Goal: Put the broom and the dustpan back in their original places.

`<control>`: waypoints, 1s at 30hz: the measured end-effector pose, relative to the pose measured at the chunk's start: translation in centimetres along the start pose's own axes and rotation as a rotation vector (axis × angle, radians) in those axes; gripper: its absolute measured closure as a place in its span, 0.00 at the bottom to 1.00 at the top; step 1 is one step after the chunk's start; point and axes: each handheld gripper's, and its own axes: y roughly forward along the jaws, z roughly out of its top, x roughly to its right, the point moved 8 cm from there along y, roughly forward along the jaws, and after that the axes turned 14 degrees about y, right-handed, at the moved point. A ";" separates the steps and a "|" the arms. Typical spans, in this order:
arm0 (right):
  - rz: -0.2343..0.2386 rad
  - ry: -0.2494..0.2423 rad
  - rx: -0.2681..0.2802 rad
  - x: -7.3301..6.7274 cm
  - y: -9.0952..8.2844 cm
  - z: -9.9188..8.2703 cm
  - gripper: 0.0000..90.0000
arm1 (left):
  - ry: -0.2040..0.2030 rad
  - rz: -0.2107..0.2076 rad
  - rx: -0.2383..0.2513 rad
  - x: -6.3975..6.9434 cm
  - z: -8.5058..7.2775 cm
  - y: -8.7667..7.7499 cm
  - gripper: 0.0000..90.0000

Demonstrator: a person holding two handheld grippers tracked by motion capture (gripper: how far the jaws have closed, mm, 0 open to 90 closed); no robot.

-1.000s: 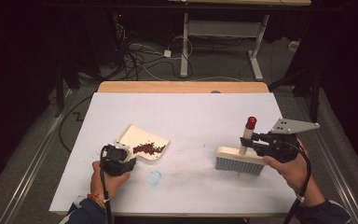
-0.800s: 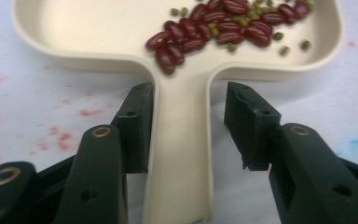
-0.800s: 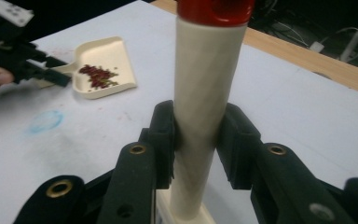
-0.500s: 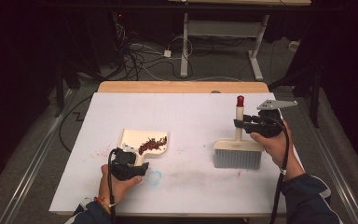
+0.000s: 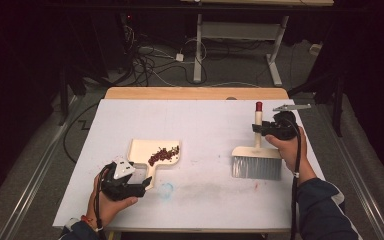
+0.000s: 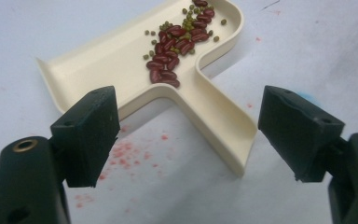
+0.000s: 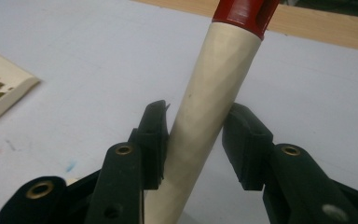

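A: Where's the dustpan (image 6: 135, 70)?
B: Flat on the surface (image 5: 210, 125), beans (image 6: 175, 51) inside; the left tool (image 6: 189, 135) has just spread wide, its handle loose between the jaws.
A: And the brush (image 5: 256, 159)?
B: Standing on its bristles, its handle between the right tool's (image 7: 196, 140) jaws, which have just been loosening, one pad clear.

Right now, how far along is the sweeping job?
Done: the beans lie gathered in the dustpan, which rests flat on the table. In hand: the left gripper has just opened, its jaws wide on either side of the dustpan's handle without touching it; the right gripper has been loosening around the brush handle, and the brush stands on its bristles. Left: letting go of the brush and pulling clear.
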 end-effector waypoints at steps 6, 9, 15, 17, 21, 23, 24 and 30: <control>-0.032 0.035 -0.015 1.0 1.3 -0.2 0.67 | 0.110 0.026 0.002 0.2 -1.1 -0.3 0.21; -0.047 0.048 -0.021 1.2 2.0 -0.4 0.67 | 0.143 0.040 0.025 0.1 -1.0 -0.9 0.21; -0.098 0.012 -0.043 0.9 3.3 -0.7 0.65 | 0.148 0.038 0.030 0.4 -1.3 -1.4 0.22; -0.087 0.003 -0.053 0.7 3.7 -0.9 0.65 | 0.156 0.039 0.025 0.6 -1.4 -1.5 0.22; -0.108 -0.010 -0.072 0.8 4.6 -1.2 0.57 | 0.156 0.031 0.024 0.7 -1.4 -1.4 0.22; -0.102 -0.007 -0.068 0.8 4.9 -1.2 0.55 | 0.162 0.026 0.019 0.8 -1.4 -1.3 0.22; -0.086 -0.003 -0.057 0.6 4.9 -1.1 0.53 | 0.162 0.024 0.021 0.9 -1.4 -1.3 0.22; -0.112 -0.055 -0.004 -0.2 4.3 -0.5 0.53 | 0.167 0.026 0.025 0.8 -1.4 -1.3 0.22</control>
